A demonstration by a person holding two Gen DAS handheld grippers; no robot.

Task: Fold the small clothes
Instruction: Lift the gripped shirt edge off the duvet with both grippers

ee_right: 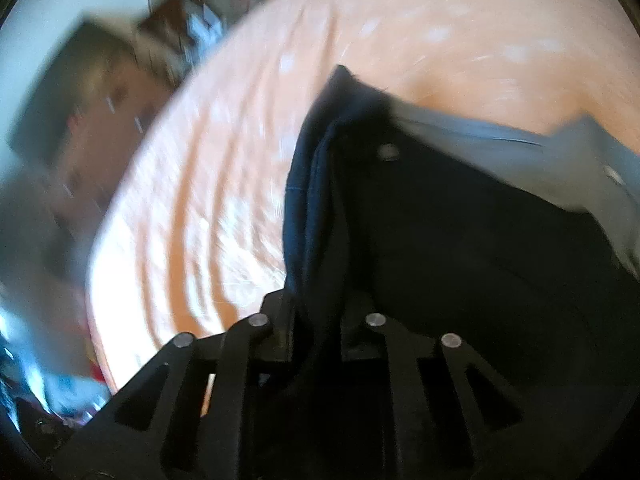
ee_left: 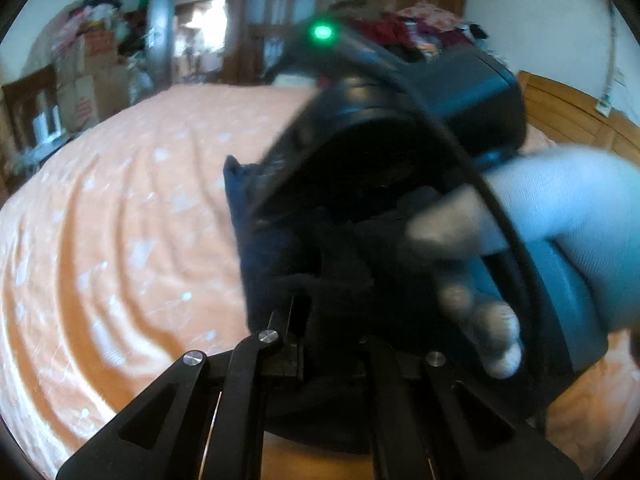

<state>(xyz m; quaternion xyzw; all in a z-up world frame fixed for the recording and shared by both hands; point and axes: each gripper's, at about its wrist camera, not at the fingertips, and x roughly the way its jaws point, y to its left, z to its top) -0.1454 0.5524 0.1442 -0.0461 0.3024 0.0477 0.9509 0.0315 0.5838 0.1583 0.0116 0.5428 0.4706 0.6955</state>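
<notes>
A dark navy garment (ee_left: 260,248) hangs bunched above the orange spotted bedsheet (ee_left: 140,200). My left gripper (ee_left: 320,320) is shut on its folds; one finger is hidden by the cloth. The right gripper's black body (ee_left: 400,140), with a green light, crosses close in front, held by a hand in a pale glove (ee_left: 472,232). In the right wrist view the same navy garment (ee_right: 312,184) runs down between the fingers of my right gripper (ee_right: 316,328), which is shut on it. A grey strip (ee_right: 520,152) lies along the cloth's upper edge. Both views are blurred.
The bedsheet (ee_right: 224,160) spreads wide to the left of the garment. Cardboard boxes (ee_left: 88,92) stand beyond the bed's far left corner. A wooden headboard (ee_left: 568,116) is at the right, and a pile of clothes (ee_left: 420,28) lies behind it.
</notes>
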